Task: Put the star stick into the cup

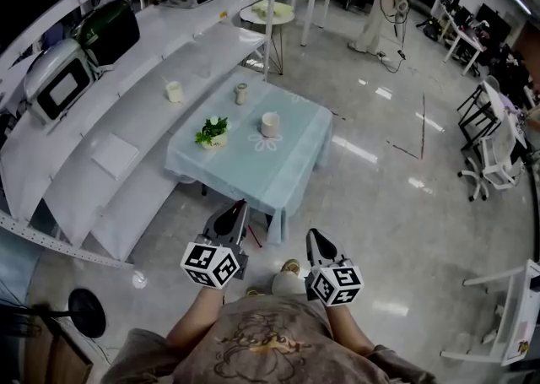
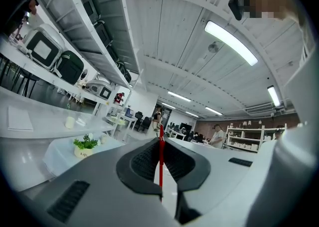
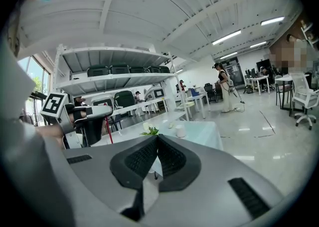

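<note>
Left gripper view: left gripper (image 2: 160, 142) clamped on red stick (image 2: 160, 163). Right gripper (image 3: 157, 139) closed, empty. Cup (image 1: 270, 124) on table (image 1: 295, 159), 12 o'clock.

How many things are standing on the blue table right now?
3: a potted plant near the left edge, a white cup around the middle, a small jar at the far edge. Nothing seems hidden in the head view.
</note>
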The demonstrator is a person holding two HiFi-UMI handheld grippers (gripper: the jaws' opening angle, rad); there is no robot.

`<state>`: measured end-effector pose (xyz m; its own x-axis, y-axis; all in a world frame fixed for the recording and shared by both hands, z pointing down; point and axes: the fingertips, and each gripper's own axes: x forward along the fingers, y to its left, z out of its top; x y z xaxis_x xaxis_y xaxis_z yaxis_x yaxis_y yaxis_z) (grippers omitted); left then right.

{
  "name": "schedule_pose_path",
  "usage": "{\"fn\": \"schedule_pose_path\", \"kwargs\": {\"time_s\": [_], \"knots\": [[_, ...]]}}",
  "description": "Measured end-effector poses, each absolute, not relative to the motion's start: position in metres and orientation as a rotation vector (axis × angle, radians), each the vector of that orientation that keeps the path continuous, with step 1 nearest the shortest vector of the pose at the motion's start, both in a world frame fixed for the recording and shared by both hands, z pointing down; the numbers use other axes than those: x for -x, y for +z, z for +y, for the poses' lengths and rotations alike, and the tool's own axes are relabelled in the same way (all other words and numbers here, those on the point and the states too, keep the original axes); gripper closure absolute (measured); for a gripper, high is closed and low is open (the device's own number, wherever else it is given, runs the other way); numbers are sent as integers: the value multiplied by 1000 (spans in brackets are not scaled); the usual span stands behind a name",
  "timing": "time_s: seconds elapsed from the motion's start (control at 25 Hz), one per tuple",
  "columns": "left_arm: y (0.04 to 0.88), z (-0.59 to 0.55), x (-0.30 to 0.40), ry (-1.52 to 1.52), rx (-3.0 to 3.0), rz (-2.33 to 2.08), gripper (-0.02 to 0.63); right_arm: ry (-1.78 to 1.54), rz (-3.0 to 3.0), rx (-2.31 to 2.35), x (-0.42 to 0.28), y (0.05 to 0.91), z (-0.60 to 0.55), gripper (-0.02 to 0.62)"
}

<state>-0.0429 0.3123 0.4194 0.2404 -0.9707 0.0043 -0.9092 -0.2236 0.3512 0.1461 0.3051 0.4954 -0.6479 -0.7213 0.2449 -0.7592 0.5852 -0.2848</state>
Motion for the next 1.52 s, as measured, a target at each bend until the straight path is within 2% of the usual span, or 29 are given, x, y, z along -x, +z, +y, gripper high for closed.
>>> {"fn": "schedule_pose_path", "kwargs": {"time_s": [0.68,1.52], "knots": [[432,229,78,-314,-2206,-1796,572,574,-2720,-1258,-113,507,211,593],[417,24,112,-313,-2090,-1940,572,598,-2776,-1129,-86,496,-24,592]]}}
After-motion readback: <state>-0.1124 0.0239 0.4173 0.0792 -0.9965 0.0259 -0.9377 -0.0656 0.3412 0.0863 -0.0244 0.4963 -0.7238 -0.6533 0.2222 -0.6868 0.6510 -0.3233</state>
